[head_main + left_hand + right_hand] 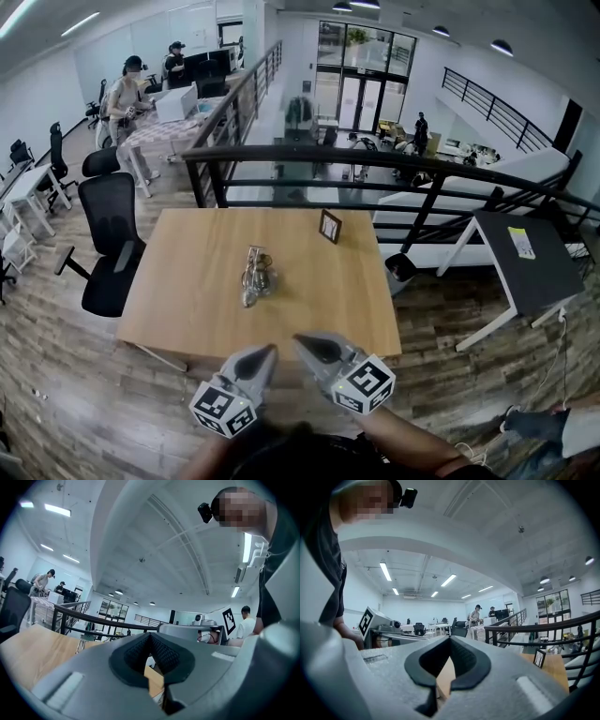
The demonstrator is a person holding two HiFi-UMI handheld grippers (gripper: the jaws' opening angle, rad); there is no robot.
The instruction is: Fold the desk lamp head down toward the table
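Left gripper (270, 351): jaws fully closed, pads meeting at the tips, nothing gripped. Right gripper (300, 341): same condition, jaws fully closed and empty. Both grippers are held level, side by side, at the near edge of the wooden table (187, 281). Their tips angle toward each other and sit close together without touching. Each points across the tabletop, away from the person holding it.

Desk lamp (255, 275): a small, shiny metal unit near the centre of the table, ahead of both grippers and well apart from them. Neither gripper is in contact with it. In the head view it reads as a compact cluster of metal parts. The position of the lamp head cannot be made out at this size.

Picture frame (330, 226): small, dark-edged, upright, near the far edge of the table, behind and to the right of the lamp and apart from it.

Surroundings: a black office chair (108, 239) stands just beside the left edge of the table. A black railing (375, 157) runs behind the far edge. A dark-topped side table (525, 253) stands to the right, apart from the wooden table.
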